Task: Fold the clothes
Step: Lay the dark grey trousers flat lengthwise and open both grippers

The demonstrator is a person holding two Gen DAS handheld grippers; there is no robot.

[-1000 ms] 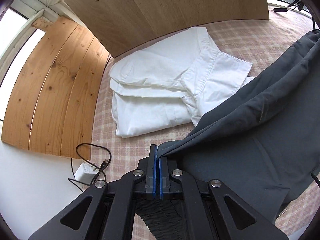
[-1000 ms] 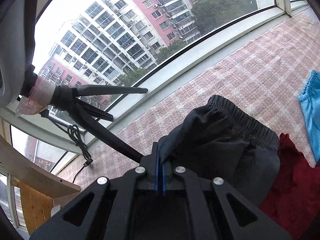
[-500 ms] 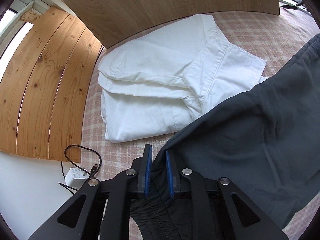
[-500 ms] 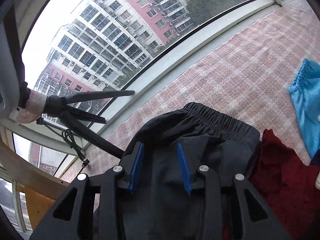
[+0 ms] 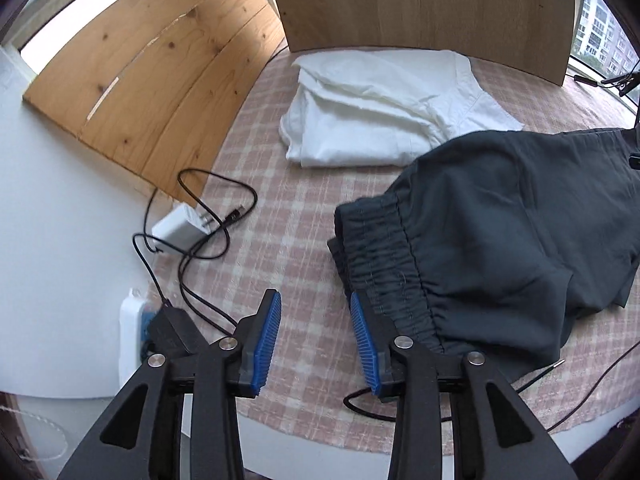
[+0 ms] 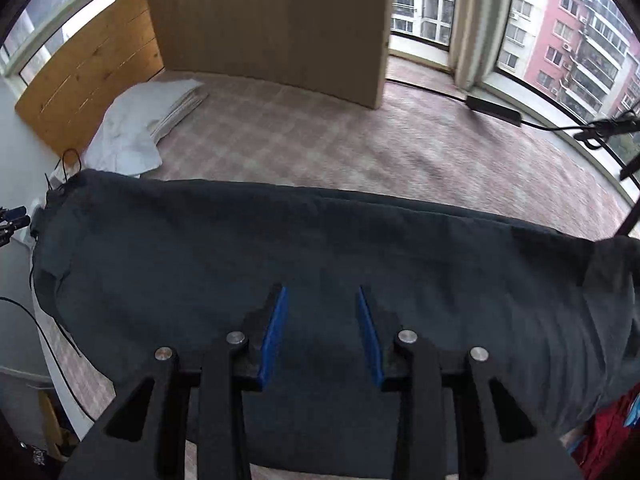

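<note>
Left gripper (image 5: 316, 320): blue-padded fingers spread wide, pinching nothing, over the checked cloth.
Right gripper (image 6: 322, 312): fingers spread wide, gripping nothing, directly above the dark fabric.
Dark shorts (image 5: 500, 232): dark grey, lying flat on the pink checked tablecloth (image 5: 288, 216); in the left wrist view they fill the 2 to 4 o'clock area, the gathered elastic waistband (image 5: 384, 256) touching or just behind the gripper's right finger; I cannot tell which.
Shorts, right wrist view: a broad dark band (image 6: 320, 248) across the middle, its far edge running 9 to 3 o'clock.
Open room: bare cloth at 11 to 1 o'clock beyond the shorts in the right wrist view; a bare strip at 12 o'clock ahead of the left gripper.
Edges: the tablecloth's rounded edge curves at 6 to 8 o'clock in the left wrist view.
White folded garment (image 5: 384, 116): at 12 o'clock, just beside the shorts.
Wooden boards (image 5: 152, 80): upright at 10 to 1 o'clock.
Obstacles: white charger (image 5: 180, 226) with black cable (image 5: 200, 240) at 9 o'clock; white power strip (image 5: 130, 332) at 8 o'clock.
Red cloth (image 6: 604, 436): at 4 o'clock, right wrist view.
Writing: none readable.
</note>
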